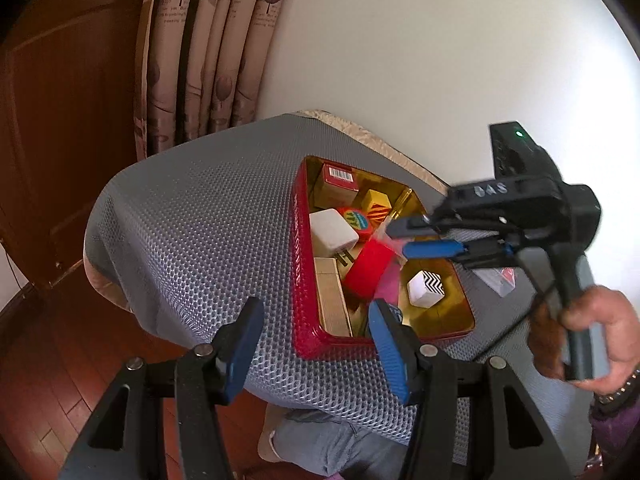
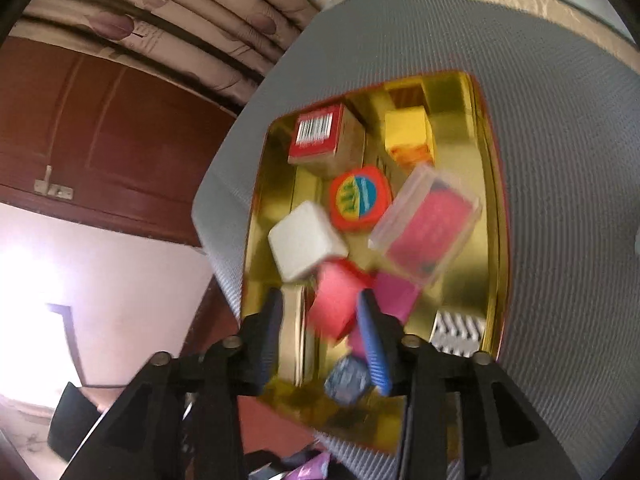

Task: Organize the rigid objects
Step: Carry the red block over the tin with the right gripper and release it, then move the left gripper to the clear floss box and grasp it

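Left tongs [image 1: 316, 344] parted before tin [image 1: 298, 280]

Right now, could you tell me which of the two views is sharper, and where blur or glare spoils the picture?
The left wrist view is sharper: the tin and the white cube read crisply, only the right gripper is smeared. The right wrist view is motion-blurred throughout, the clear case and mat streaked, with blown-out glare at the left edge. Both bend straight lines toward the rim.

grey dimpled mat [image 1: 192, 216] covered the table. patterned curtain [image 1: 208, 48] hung behind, beside a brown wooden door [image 1: 68, 120]. white wall [image 1: 420, 40] at right. wooden floor [image 1: 44, 380] below.
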Demonstrator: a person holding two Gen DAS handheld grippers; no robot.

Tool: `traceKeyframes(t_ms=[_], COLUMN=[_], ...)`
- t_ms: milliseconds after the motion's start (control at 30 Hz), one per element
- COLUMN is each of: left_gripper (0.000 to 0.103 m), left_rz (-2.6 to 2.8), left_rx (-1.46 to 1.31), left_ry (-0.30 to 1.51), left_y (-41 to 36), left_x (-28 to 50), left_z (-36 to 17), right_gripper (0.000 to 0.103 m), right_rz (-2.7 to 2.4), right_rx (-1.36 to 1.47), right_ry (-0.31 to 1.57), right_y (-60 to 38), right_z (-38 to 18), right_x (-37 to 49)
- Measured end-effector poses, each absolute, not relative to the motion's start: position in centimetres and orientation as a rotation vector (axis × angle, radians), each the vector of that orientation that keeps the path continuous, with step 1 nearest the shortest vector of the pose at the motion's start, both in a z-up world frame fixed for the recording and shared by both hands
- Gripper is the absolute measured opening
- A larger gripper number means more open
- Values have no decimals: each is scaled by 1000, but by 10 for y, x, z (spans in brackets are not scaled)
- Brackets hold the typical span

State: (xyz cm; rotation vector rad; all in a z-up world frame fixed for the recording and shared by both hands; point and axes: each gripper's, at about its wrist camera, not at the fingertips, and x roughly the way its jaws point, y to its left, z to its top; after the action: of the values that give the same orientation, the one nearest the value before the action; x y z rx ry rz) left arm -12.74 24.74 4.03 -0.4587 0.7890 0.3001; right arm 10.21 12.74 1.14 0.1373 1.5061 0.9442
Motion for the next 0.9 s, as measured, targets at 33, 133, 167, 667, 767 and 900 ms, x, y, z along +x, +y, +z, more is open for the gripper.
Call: traceKeyframes(t_ms=[33, 133, 167, 667, 767, 900], left_gripper=[56, 56, 56, 59, 64, 68], left_rz=[302, 311, 309, 15, -88, -208], left_rx=[-454, -438, -434, -293, -254, -167], left_ry=[790, 791, 789, 819, 828, 825], left_y=[247, 246, 244, 166, 133, 87], left_x=[-127, -127, -127, -105, -78, -24], left_z=[40, 41, 41, 51, 59, 72], right_gripper=[52, 54, 56, 96, 97, 102], right_rz=[937, 943, 951, 87, 76, 99], right_rx=[138, 218, 244, -191, -154, -45], right_ry=[1492, 1358, 1322, 1006, 1034, 1032], right_y=[128, 107, 96, -240, -273, -288], right_z=[13, 34, 40, -18, -37, -40], right_x=[103, 111, 112, 48, 39, 35])
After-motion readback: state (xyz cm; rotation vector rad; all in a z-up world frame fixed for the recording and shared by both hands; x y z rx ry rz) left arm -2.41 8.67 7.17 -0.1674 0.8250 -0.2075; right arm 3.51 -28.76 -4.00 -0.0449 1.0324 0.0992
